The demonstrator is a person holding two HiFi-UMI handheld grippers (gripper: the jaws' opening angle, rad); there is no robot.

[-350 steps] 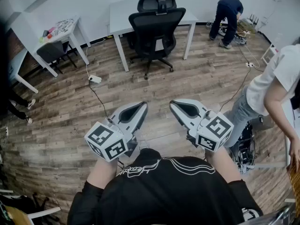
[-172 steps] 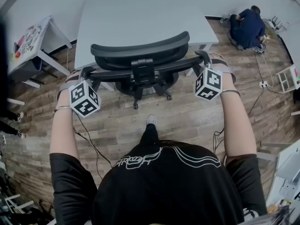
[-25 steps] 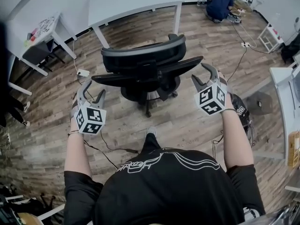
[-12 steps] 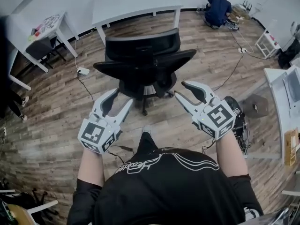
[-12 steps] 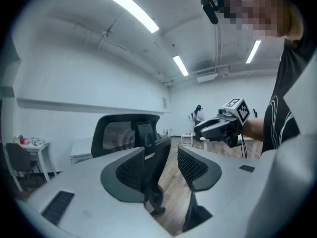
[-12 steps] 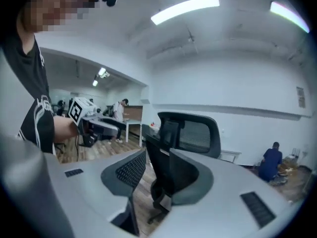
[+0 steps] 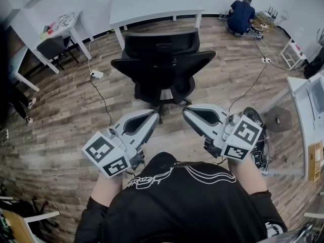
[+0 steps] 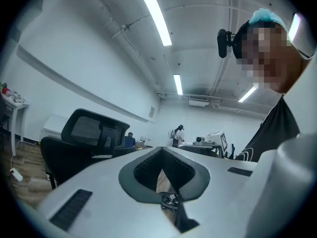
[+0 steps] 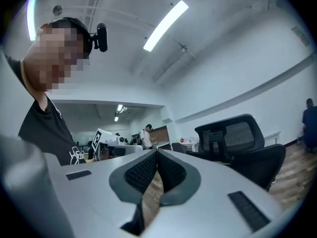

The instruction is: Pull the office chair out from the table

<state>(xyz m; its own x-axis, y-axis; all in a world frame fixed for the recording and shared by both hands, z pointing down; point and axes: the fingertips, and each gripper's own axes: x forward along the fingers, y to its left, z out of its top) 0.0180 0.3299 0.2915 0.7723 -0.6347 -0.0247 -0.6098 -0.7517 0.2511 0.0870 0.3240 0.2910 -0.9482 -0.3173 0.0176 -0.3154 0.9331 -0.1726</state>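
Office chair (image 7: 163,67) stands on the floor (image 7: 61,115), well apart from the tabletop (image 7: 152,6). My left gripper (image 7: 153,115) and right gripper (image 7: 187,111) have released it and drawn back; their fingers (image 7: 148,129) have just closed, empty. Pull-out appears complete.

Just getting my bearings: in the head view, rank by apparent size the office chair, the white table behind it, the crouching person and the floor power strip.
1. office chair, helped by being nearest the camera.
2. white table, partly behind the chair.
3. crouching person, far off.
4. power strip.
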